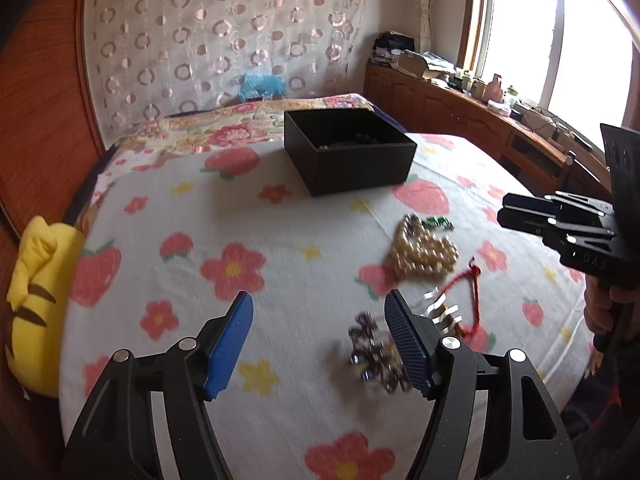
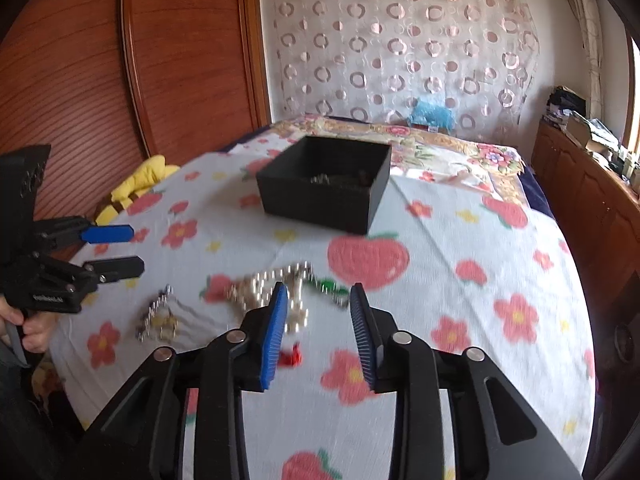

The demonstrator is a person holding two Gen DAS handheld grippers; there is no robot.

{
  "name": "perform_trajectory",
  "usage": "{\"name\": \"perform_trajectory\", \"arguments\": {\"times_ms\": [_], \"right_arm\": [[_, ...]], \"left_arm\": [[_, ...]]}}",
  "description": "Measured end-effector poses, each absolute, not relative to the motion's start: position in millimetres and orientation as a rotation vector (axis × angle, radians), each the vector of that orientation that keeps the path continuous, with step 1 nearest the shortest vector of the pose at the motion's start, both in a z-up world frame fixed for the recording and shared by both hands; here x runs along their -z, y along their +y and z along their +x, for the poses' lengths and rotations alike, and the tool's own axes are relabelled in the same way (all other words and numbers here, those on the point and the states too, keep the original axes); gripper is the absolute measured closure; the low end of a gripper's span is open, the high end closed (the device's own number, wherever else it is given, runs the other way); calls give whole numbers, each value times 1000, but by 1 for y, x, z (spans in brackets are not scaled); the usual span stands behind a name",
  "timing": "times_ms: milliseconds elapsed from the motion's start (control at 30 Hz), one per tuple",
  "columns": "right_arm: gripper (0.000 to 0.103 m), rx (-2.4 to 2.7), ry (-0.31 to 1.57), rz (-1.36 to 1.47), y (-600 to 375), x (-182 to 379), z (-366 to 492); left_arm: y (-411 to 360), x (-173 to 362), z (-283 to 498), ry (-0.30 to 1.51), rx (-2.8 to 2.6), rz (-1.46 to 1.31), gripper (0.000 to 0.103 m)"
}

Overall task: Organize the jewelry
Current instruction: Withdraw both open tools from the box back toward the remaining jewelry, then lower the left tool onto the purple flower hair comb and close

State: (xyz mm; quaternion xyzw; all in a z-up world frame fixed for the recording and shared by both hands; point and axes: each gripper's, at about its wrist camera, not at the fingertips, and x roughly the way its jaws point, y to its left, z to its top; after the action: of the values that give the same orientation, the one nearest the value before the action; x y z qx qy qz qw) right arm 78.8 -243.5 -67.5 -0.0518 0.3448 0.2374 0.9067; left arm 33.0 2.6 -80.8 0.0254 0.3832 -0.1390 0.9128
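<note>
Holding both the left gripper (image 1: 320, 344) and right gripper (image 2: 319, 332) spread and empty, you have some pieces already in the black box (image 1: 348, 152) at upper centre, while the pearl necklace (image 1: 424, 254), red cord (image 1: 472, 300) and dark beaded chain (image 1: 372, 356) wait at lower right of the bedspread (image 1: 280, 240).

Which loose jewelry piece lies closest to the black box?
The gold bead strand with green clasp; the red cord and dark beaded bracelet lie farther away.

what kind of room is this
Most likely a bedroom in a home: the jewelry lies on a bed with a flower-print sheet, a wooden headboard stands beside it, and a cluttered wooden cabinet runs under the bright window.
</note>
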Motion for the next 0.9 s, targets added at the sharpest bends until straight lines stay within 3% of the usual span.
{"name": "perform_trajectory", "arguments": {"times_ms": [433, 900], "right_arm": [[48, -497, 786, -95, -246, 97, 53], [47, -464, 778, -121, -246, 103, 51]], "left_arm": [[-2, 101, 5, 848, 318, 30, 30], [-30, 106, 9, 871, 352, 119, 28]]}}
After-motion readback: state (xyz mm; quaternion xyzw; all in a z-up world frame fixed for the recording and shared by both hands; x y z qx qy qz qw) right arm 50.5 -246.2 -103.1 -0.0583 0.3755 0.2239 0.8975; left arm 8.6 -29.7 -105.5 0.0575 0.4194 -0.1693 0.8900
